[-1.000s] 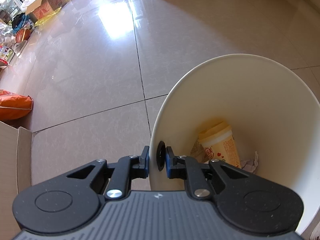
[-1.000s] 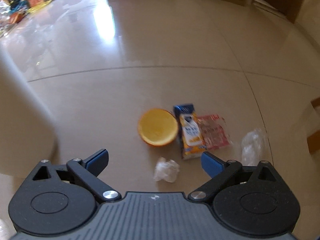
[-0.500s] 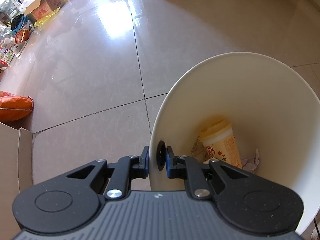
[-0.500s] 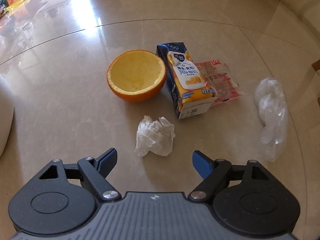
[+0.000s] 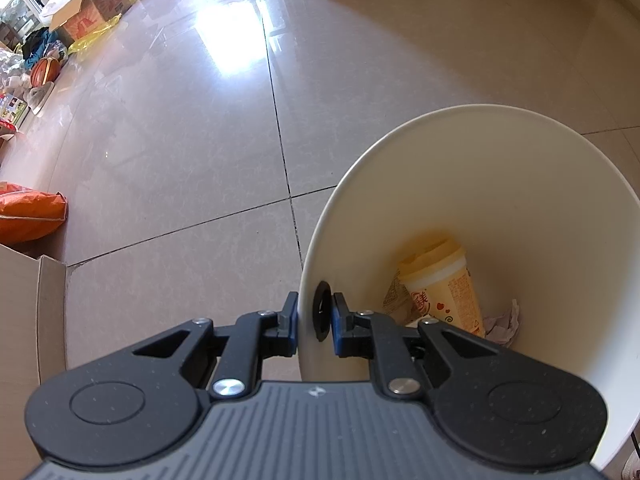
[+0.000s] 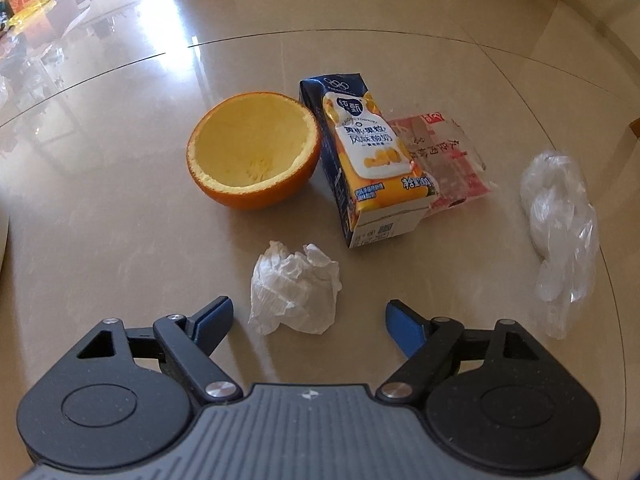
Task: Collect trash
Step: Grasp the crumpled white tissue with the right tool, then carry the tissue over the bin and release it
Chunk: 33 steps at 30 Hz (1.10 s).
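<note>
the right gripper [image 6: 308, 314] is spread wide, a crumpled white tissue wad [image 6: 294, 290] lying just ahead between its tips. beyond: a hollowed orange peel half [image 6: 254, 156], a blue-and-yellow yogurt carton [image 6: 366, 160]. the left gripper [image 5: 314, 318] is clamped on the white round bin's [image 5: 500, 184] rim; a yellow cup [image 5: 440, 284] lies inside.

Glossy tiled floor [image 6: 120, 208] bears peel [image 6: 252, 156], carton [image 6: 368, 156], tissue [image 6: 294, 284].

one orange peel [image 6: 256, 160], one carton [image 6: 370, 160], two wrappers (plastic) [image 6: 444, 156], one tissue [image 6: 294, 290]
</note>
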Available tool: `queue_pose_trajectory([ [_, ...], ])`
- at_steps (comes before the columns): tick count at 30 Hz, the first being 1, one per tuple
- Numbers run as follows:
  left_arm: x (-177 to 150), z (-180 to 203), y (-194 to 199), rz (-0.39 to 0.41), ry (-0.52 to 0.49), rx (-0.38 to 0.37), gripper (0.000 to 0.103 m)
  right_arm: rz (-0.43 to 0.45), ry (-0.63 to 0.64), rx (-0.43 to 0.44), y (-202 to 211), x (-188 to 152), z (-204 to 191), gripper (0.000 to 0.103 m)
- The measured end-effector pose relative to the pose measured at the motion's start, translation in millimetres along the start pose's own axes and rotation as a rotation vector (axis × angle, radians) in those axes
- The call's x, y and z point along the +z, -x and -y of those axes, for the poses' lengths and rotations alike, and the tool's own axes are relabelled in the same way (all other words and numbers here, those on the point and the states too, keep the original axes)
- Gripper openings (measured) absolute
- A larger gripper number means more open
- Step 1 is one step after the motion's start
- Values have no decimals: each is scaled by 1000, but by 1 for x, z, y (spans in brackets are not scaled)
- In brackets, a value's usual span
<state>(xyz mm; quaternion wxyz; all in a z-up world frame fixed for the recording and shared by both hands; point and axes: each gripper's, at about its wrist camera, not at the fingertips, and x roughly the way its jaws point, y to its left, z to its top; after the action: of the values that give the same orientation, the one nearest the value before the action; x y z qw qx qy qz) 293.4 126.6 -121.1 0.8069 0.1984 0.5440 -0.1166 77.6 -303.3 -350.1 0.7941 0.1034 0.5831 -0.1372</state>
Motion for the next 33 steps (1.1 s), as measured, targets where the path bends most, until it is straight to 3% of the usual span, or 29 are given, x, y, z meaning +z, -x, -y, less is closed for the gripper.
queue_pose_trajectory([
  [2, 0, 0, 0, 0, -1, 0, 14, 0, 3, -2, 4, 0, -1, 84],
  [11, 1, -1, 0, -2, 1, -2, 14, -3, 18, -2, 17, 13, -5, 54],
  [15, 1, -2, 1, -1, 3, -4, 14, -26, 40, 2, 21, 16, -9, 30],
  [24, 1, -2, 1, -2, 7, -5, 14, -29, 89, 29, 55, 30, -17, 24],
  [33, 2, -4, 0, -3, 12, -12, 14, 13, 214, 90, 134, 51, -36, 24],
])
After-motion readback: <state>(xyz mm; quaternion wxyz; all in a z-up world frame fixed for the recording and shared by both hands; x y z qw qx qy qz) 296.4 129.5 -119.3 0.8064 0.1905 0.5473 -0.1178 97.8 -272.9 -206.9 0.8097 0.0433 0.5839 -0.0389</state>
